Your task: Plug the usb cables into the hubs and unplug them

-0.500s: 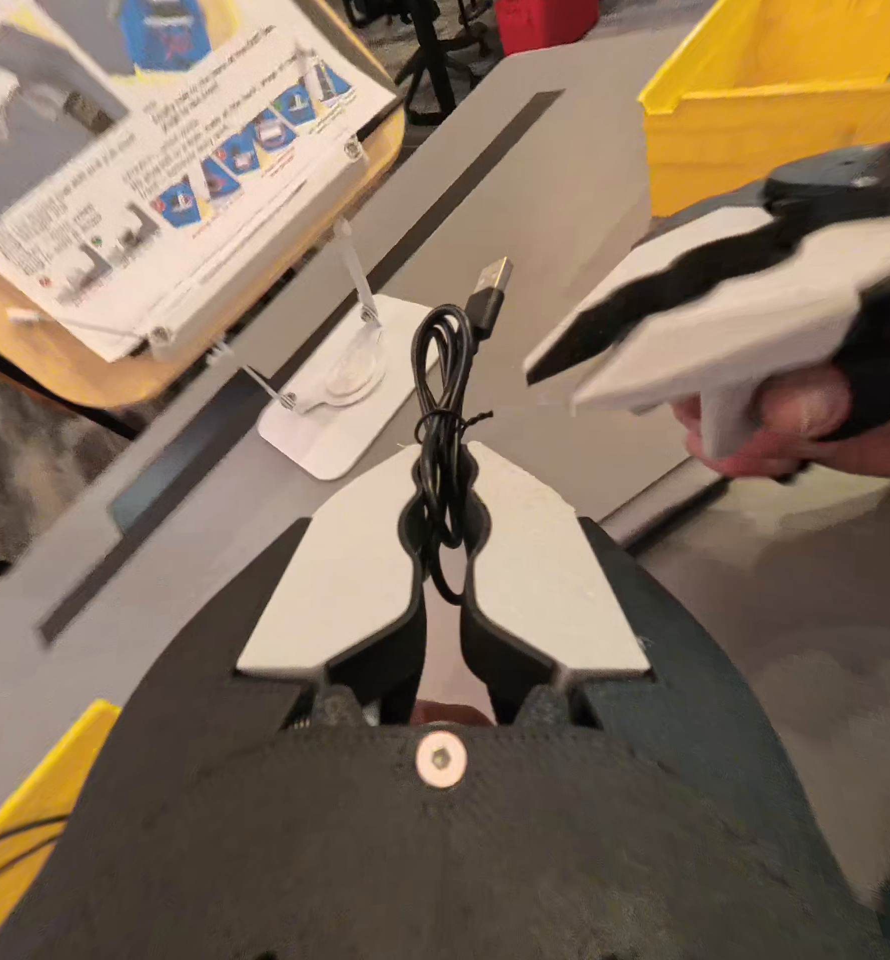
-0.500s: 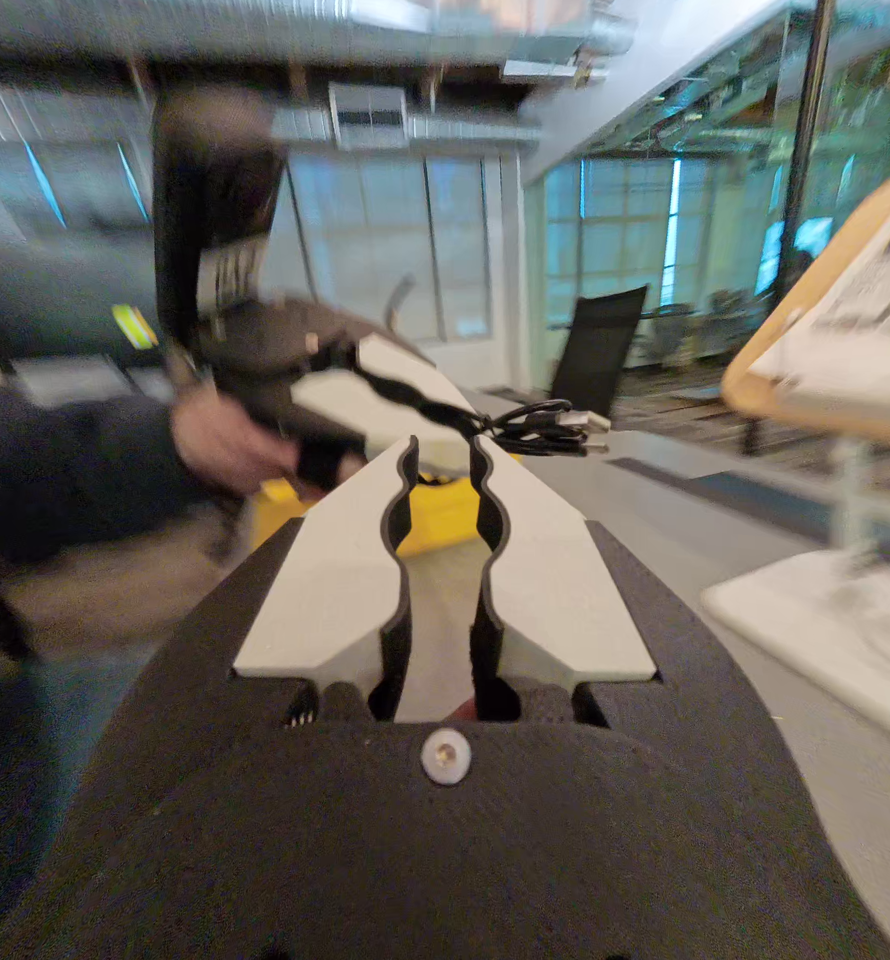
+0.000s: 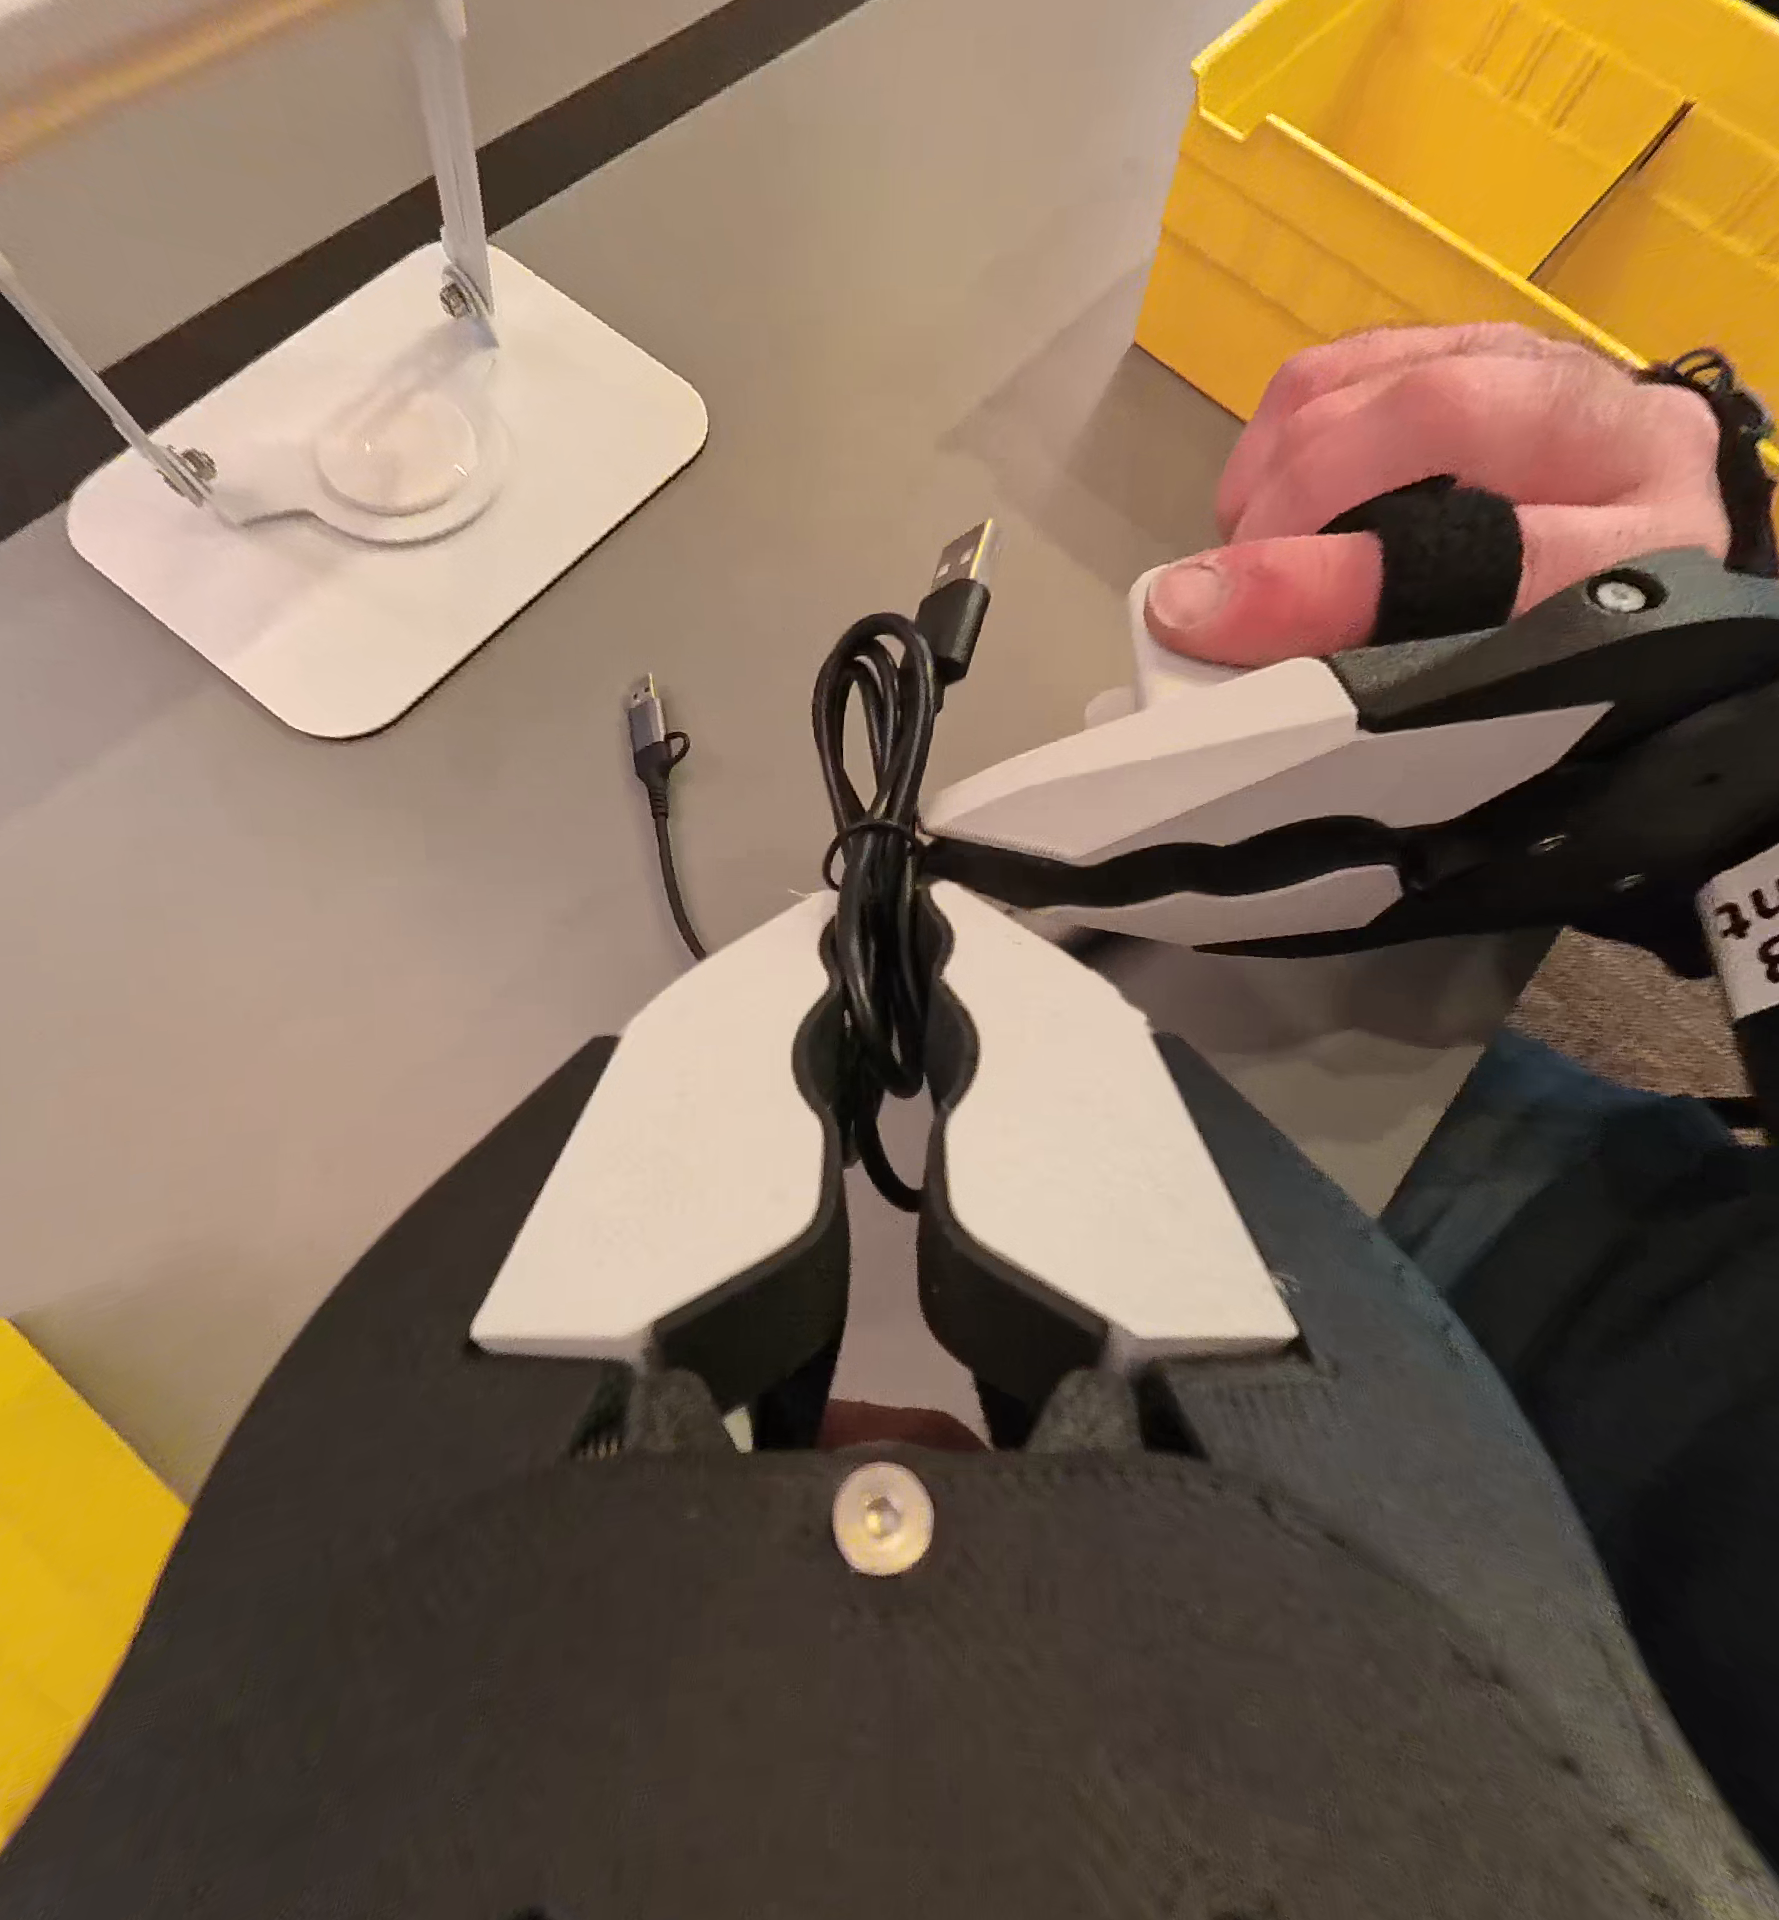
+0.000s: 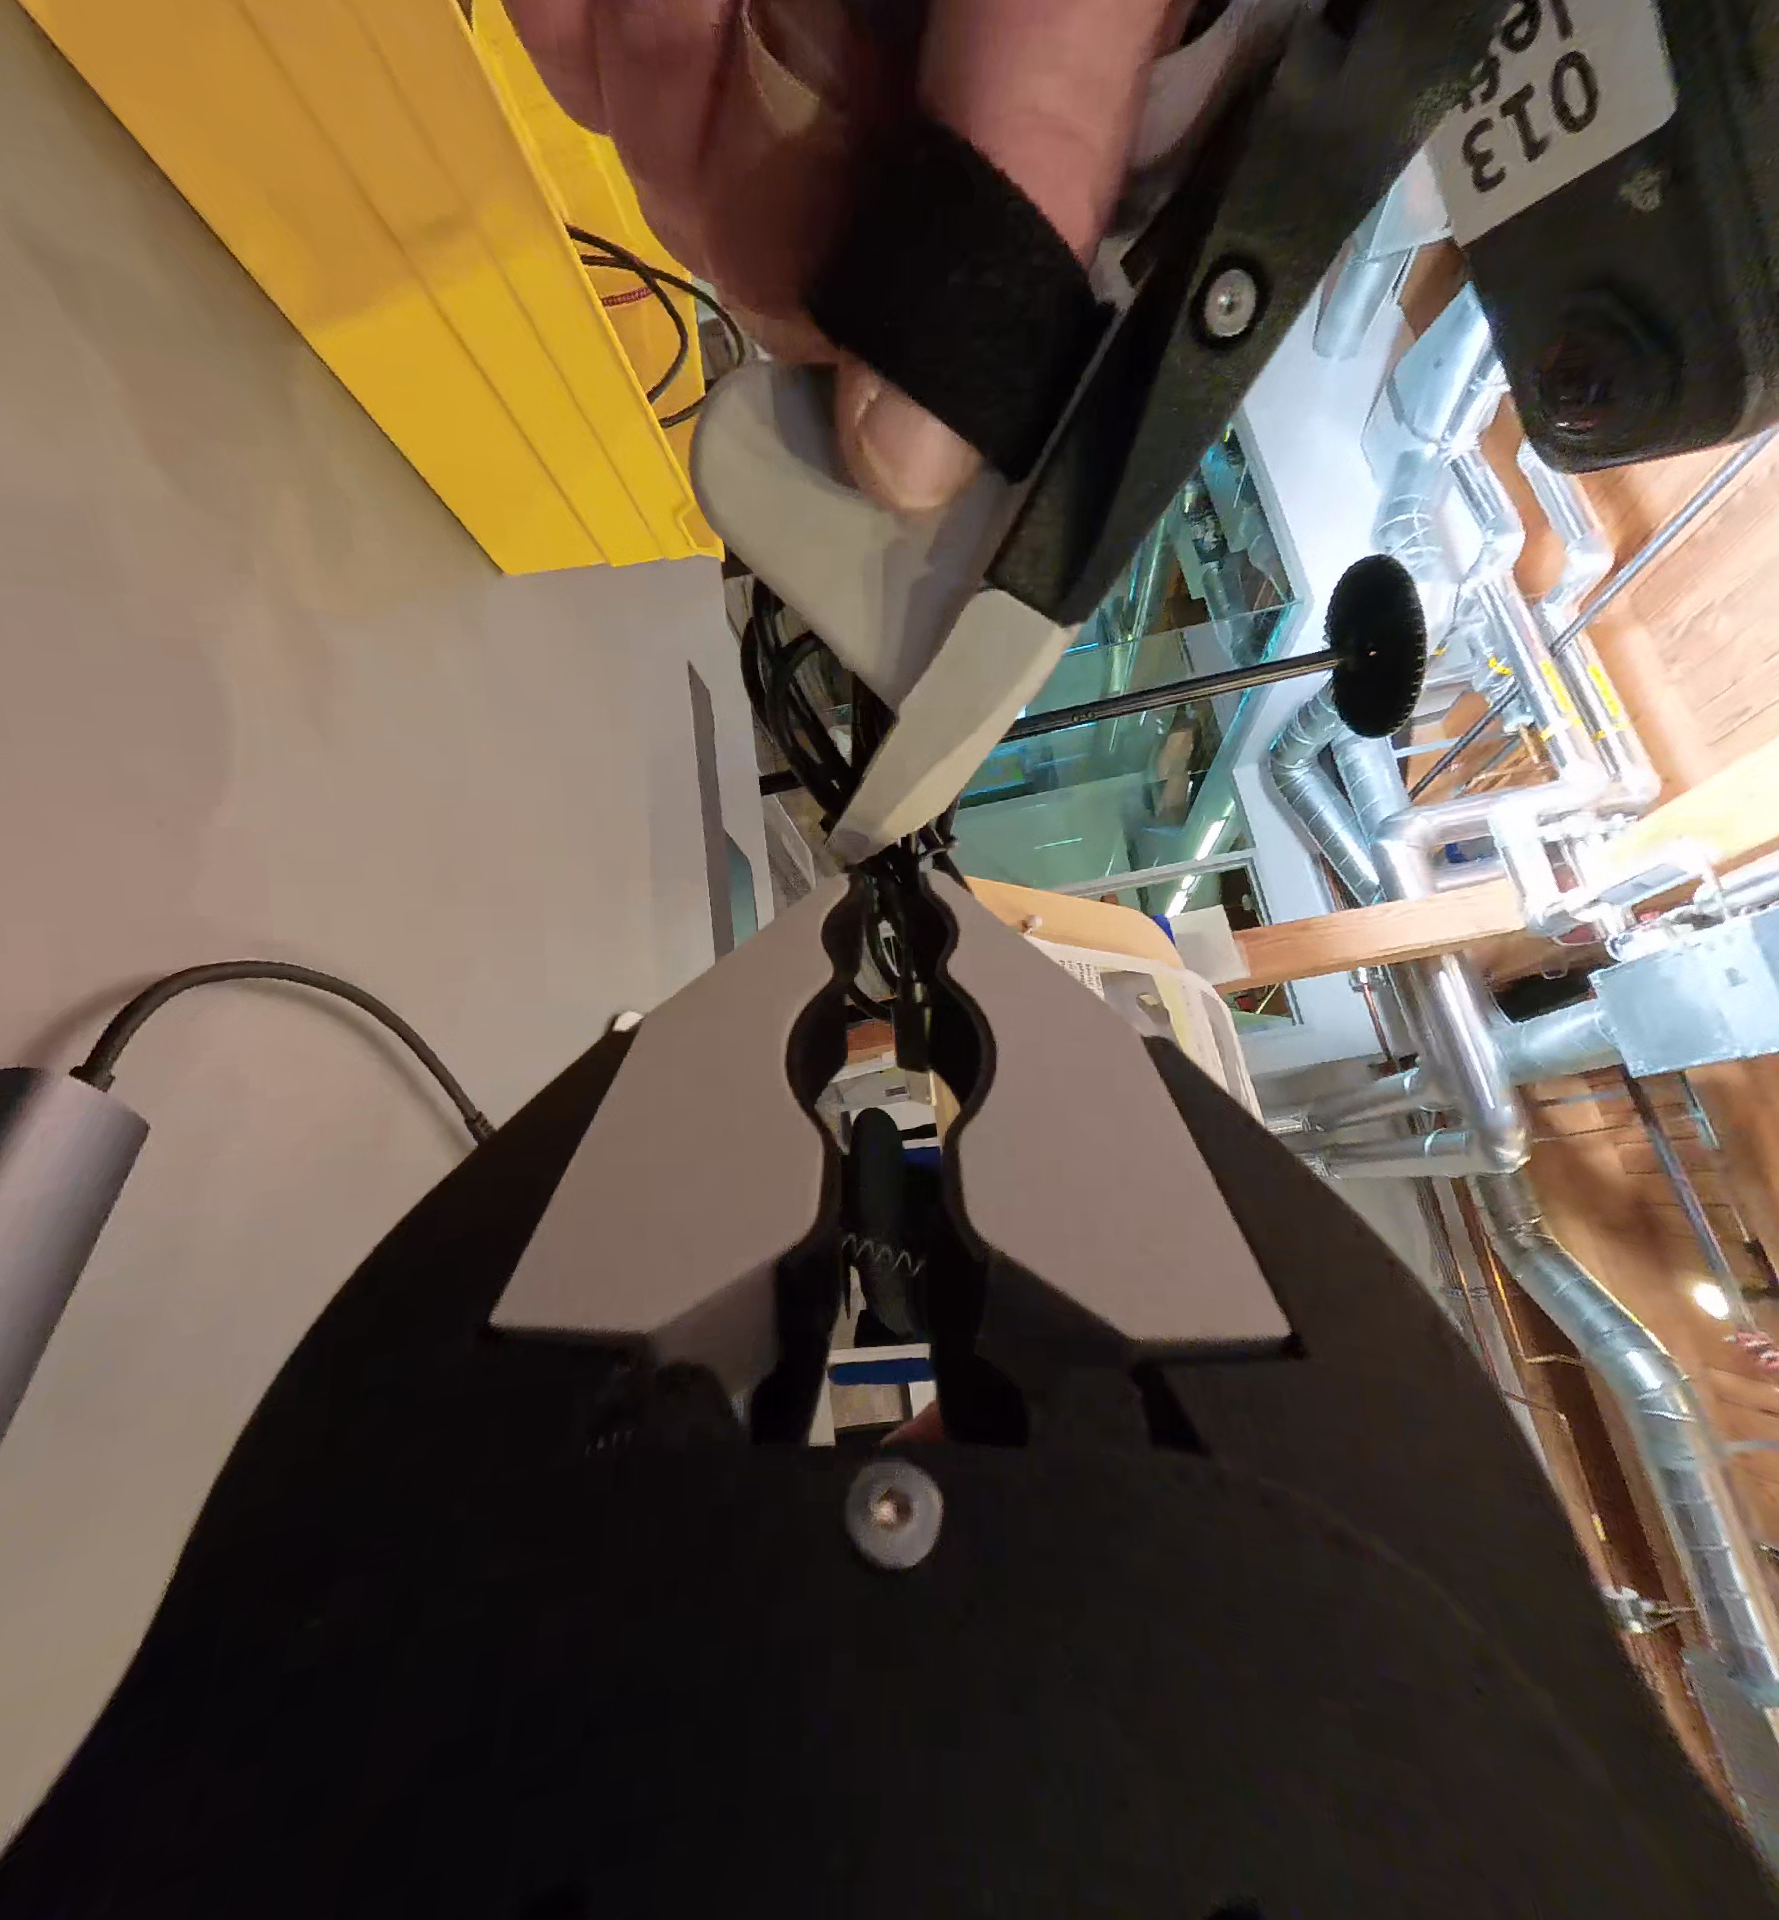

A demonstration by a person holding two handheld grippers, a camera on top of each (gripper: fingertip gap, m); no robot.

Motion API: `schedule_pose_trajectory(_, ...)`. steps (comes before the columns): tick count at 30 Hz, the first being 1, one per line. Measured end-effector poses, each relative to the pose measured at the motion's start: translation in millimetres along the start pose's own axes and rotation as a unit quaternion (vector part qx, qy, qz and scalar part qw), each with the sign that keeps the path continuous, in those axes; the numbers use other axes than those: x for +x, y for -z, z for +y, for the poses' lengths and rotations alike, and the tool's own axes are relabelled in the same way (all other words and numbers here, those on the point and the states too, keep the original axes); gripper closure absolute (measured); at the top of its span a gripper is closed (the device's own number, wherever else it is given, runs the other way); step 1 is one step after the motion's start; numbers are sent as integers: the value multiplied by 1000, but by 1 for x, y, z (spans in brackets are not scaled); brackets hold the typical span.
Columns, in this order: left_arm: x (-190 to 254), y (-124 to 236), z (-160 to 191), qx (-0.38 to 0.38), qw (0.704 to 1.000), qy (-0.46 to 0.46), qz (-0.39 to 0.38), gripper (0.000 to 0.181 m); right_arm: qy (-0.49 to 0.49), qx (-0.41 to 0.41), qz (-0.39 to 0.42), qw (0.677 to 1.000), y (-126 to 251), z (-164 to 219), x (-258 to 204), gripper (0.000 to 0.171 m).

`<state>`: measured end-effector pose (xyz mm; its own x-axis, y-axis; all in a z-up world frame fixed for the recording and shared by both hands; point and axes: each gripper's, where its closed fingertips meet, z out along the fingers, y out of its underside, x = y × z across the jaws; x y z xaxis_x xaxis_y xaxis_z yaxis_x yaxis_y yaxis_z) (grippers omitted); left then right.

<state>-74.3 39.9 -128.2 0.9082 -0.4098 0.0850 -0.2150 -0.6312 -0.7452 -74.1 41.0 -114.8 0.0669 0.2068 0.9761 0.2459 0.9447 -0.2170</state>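
Note:
My left gripper (image 3: 880, 899) is shut on a coiled black usb cable (image 3: 869, 727) held above the grey table (image 3: 293, 935). The cable's metal plug (image 3: 963, 577) sticks out past the fingers. My right gripper (image 3: 932, 847) comes in from the right, and its closed tips pinch the thin tie (image 3: 864, 836) around the coil. In the right wrist view, my right gripper (image 4: 890, 883) meets the left gripper's tip (image 4: 900, 790) at the black cable (image 4: 885, 935). A grey hub (image 4: 23, 1174) with its dark lead (image 4: 272, 977) lies on the table at left.
A second cable with a grey plug (image 3: 646, 717) lies loose on the table. A white stand base (image 3: 552, 416) sits at the back left. One yellow bin (image 3: 1436, 229) stands at the back right and another (image 3: 12, 1475) at the near left. A hand (image 3: 1467, 436) holds the right gripper. Only a small space, under 4 cm, lies between the two pairs of fingers. The grey hub (image 4: 23, 1174) is about 15 cm from both grippers' fingertips.
My right gripper has moved in from the right, rolled over and closed on the tie at the coil. My left gripper has tipped down toward the table, still holding the cable.

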Motion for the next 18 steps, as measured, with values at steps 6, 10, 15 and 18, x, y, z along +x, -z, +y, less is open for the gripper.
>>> schedule_pose_trajectory(6, 3, -1, -5, 4, 997, 65, 43, 173, 11, 1, 0, 1000, 0, 3, 3, 171)
schedule_pose_trajectory(10, 3, 0, -11, 15, 997, 63, 45, 172, -62, 3, -13, 998, 0, 6, 8, 171)
schedule_pose_trajectory(15, 3, 2, -22, 52, 998, -42, -8, 172, -328, 34, -65, 942, 3, 8, 16, 171)
schedule_pose_trajectory(18, 6, 6, -35, 107, 987, -117, -40, 172, -527, 92, -84, 841, 8, 7, 29, 171)
